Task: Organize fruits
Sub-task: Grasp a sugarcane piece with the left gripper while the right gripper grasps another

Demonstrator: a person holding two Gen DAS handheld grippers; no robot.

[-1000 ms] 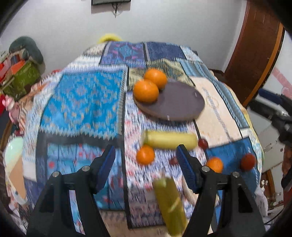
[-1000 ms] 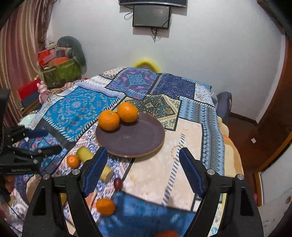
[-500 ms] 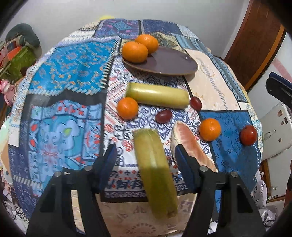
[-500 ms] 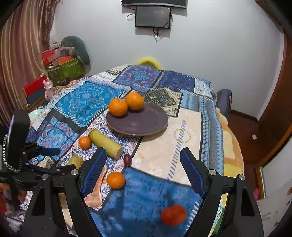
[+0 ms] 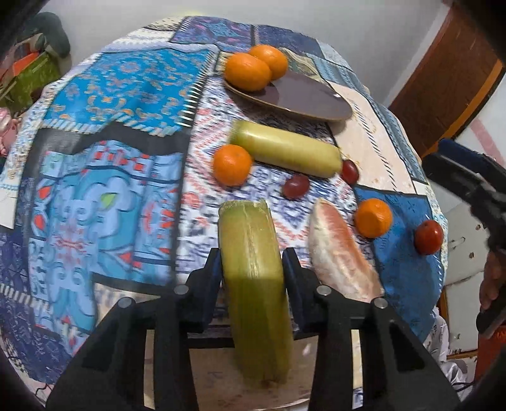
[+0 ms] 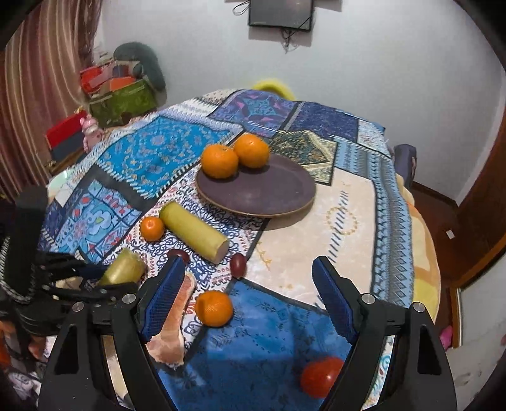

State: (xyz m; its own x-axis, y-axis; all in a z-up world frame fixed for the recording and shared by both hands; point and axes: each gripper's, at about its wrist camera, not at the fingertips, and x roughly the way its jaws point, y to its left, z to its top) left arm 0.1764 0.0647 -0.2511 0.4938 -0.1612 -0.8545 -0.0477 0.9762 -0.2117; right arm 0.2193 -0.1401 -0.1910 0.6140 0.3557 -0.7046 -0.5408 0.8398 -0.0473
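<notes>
My left gripper [image 5: 252, 262] is shut on a green-yellow sugarcane piece [image 5: 253, 262] near the table's front edge; it also shows in the right wrist view [image 6: 123, 268]. A second cane piece [image 5: 286, 153] lies behind it. A brown plate [image 6: 262, 186] holds two oranges [image 6: 219, 160]. Small oranges [image 5: 231, 164] [image 5: 373, 217], two dark grapes [image 5: 295, 186], a pomelo wedge [image 5: 340, 256] and a red tomato [image 5: 428, 237] lie on the cloth. My right gripper [image 6: 245, 300] is open and empty above the front of the table.
A patchwork cloth [image 6: 151, 151] covers the round table. Boxes and a green bag [image 6: 120, 98] stand at the far left, a wooden door [image 5: 442, 82] at the right, a screen [image 6: 280, 12] on the wall.
My left gripper came down and forward and closed on the near cane piece. My right gripper drew back and lowered, so the tomato and near orange came into view.
</notes>
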